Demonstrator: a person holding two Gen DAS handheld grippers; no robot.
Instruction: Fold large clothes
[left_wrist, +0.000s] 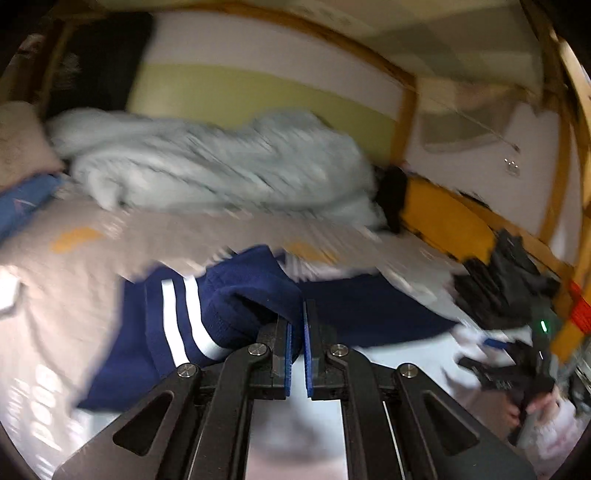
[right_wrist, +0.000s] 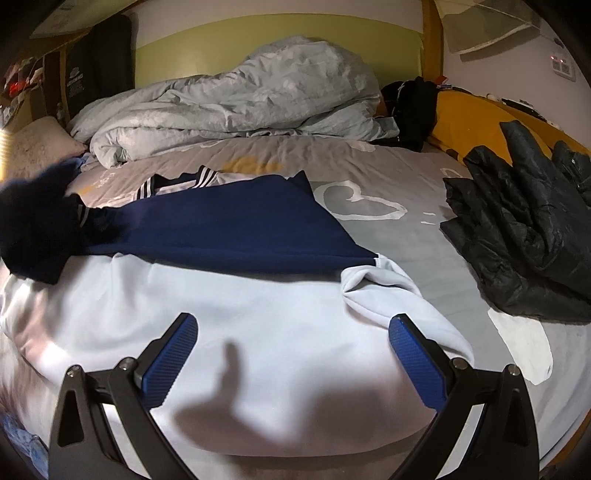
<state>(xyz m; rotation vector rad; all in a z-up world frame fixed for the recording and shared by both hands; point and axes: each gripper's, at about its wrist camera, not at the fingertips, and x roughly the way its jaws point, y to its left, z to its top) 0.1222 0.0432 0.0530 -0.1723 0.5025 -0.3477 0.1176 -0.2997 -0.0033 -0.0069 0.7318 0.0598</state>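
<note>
A large sweatshirt lies spread on the bed, navy (right_wrist: 229, 225) over its far part and pale blue-white (right_wrist: 258, 332) over its near part. My left gripper (left_wrist: 297, 332) is shut on the navy sleeve (left_wrist: 229, 310), near its cuff with two white stripes. The sleeve is lifted off the sheet, and the left wrist view is motion-blurred. In the right wrist view the raised sleeve (right_wrist: 37, 229) shows as a dark blur at the left edge. My right gripper (right_wrist: 293, 332) stands open just above the pale fabric, with nothing between its blue pads (right_wrist: 173, 354).
A crumpled pale grey duvet (right_wrist: 229, 99) is heaped at the back of the bed. A black puffer jacket (right_wrist: 524, 236) lies at the right, with a yellow pillow (right_wrist: 476, 110) and a black bag (right_wrist: 410, 103) behind it. The grey sheet (right_wrist: 399, 240) has white heart prints.
</note>
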